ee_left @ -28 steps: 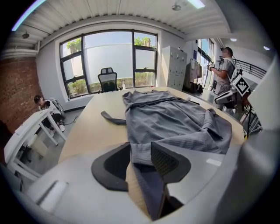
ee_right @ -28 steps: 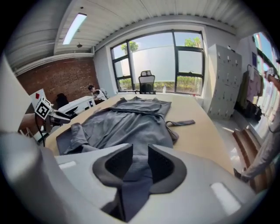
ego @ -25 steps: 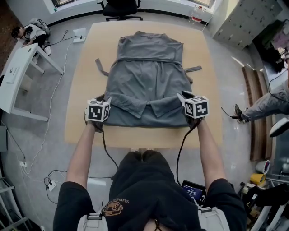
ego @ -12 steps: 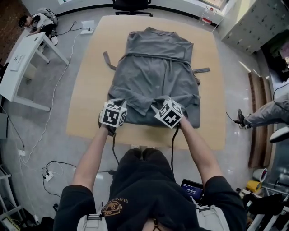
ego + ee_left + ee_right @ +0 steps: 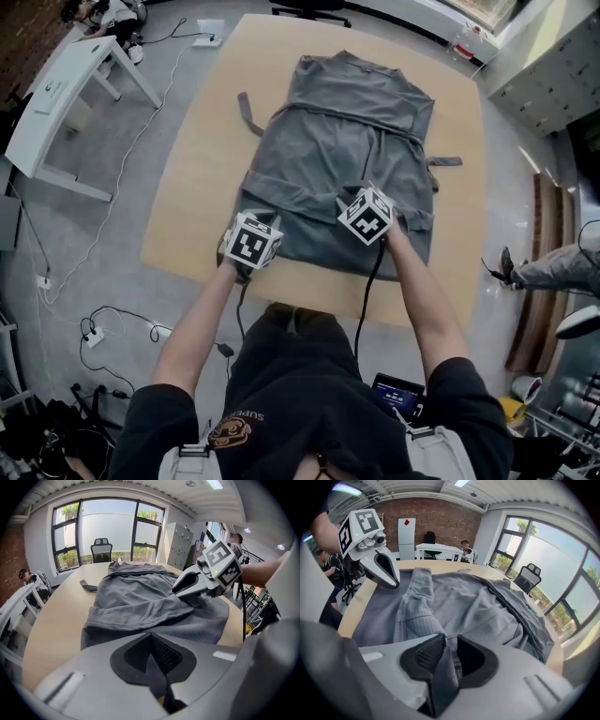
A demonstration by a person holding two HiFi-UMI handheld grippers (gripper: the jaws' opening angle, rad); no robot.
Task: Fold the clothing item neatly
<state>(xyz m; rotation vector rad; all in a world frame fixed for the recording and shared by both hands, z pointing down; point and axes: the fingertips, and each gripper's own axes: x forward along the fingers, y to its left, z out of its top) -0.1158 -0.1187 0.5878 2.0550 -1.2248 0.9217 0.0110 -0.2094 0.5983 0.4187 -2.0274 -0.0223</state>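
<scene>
Grey garment (image 5: 347,131) spread flat, lengthwise on the tan worktop (image 5: 192,197), hem toward the person, two belt ends (image 5: 249,112) sticking out at either side. At the near left hem corner, left tongs (image 5: 150,641) closed tight, a thin edge of the cloth pinched between the pads. Near the middle of the hem, over a turned-over flap, right tongs (image 5: 449,644) partly apart and just closing, a fold of the cloth between the pads with a gap beside it. Beyond the worktop: a white desk (image 5: 56,89) at the far left, cables (image 5: 103,328) on the floor, an office chair (image 5: 309,7) at the far end.
</scene>
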